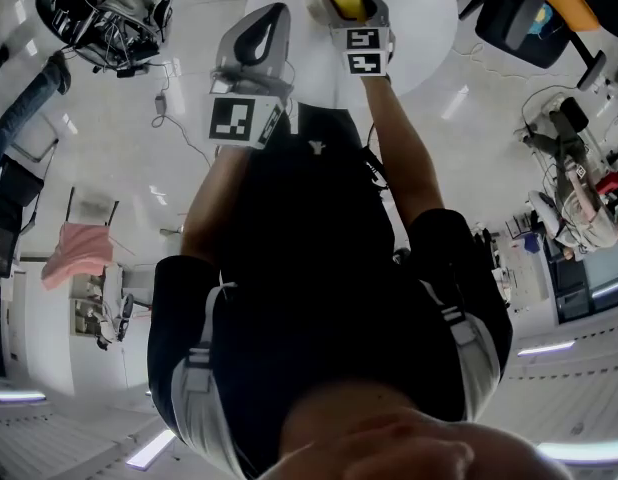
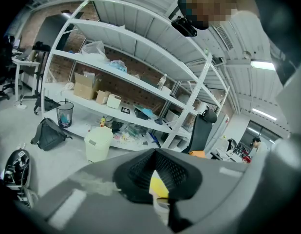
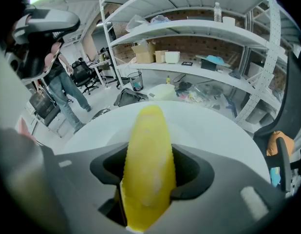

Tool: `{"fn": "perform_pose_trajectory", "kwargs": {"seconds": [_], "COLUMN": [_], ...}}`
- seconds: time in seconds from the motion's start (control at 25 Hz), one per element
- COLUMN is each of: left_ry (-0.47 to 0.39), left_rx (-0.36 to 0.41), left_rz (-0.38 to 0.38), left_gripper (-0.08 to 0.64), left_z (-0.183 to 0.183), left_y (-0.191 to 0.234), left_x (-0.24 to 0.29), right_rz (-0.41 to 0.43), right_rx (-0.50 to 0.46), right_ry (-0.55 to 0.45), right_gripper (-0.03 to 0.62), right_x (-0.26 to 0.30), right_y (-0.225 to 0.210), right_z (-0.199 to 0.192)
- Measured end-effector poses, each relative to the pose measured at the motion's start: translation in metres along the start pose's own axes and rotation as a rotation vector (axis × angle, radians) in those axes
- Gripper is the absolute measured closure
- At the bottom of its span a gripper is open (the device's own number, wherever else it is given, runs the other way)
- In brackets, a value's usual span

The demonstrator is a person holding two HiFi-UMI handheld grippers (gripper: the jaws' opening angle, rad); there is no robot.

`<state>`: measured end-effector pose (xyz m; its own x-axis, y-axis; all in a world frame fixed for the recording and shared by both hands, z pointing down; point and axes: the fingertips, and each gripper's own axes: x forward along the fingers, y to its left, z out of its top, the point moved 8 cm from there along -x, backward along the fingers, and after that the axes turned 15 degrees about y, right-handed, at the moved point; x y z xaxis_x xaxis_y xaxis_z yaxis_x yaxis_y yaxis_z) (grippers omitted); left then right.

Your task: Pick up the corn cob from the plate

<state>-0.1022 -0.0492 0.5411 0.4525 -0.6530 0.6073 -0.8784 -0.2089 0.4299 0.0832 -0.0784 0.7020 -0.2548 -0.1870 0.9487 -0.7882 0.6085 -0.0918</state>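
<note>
Right arm (image 1: 404, 158) stretched far over the round white table (image 3: 214, 130), right gripper (image 3: 149, 160) with black ribbed pads (image 3: 189, 172) pinching the smooth, tapered yellow corn cob (image 3: 148, 140), left gripper (image 2: 155, 152) at left, grey jaws closed together, empty.

No word or number can be read anywhere. The square markers (image 1: 245, 120) carry only black-and-white block patterns. A small dark label (image 2: 125, 110) on a shelf (image 2: 99, 103) shows pale print too small to read. So is the pale emblem (image 1: 314, 147) on the person's dark top.
</note>
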Motion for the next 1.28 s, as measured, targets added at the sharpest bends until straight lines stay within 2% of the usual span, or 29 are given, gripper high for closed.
{"fn": "perform_pose_trajectory", "kwargs": {"seconds": [0.64, 1.28], "left_ry": [-0.034, -0.099], "left_rx": [0.029, 0.071], "left_rz": [-0.007, -0.015], "left_gripper": [0.56, 0.56], "left_z": [0.0, 0.014], "left_y": [-0.014, -0.043], "left_x": [-0.018, -0.05], "right_rz": [-0.009, -0.025], "right_rx": [0.0, 0.024], "right_ry": [-0.029, -0.099], "right_gripper": [0.33, 0.33], "right_x": [-0.02, -0.066], "right_y": [0.005, 0.012], "right_z": [-0.003, 0.0]}}
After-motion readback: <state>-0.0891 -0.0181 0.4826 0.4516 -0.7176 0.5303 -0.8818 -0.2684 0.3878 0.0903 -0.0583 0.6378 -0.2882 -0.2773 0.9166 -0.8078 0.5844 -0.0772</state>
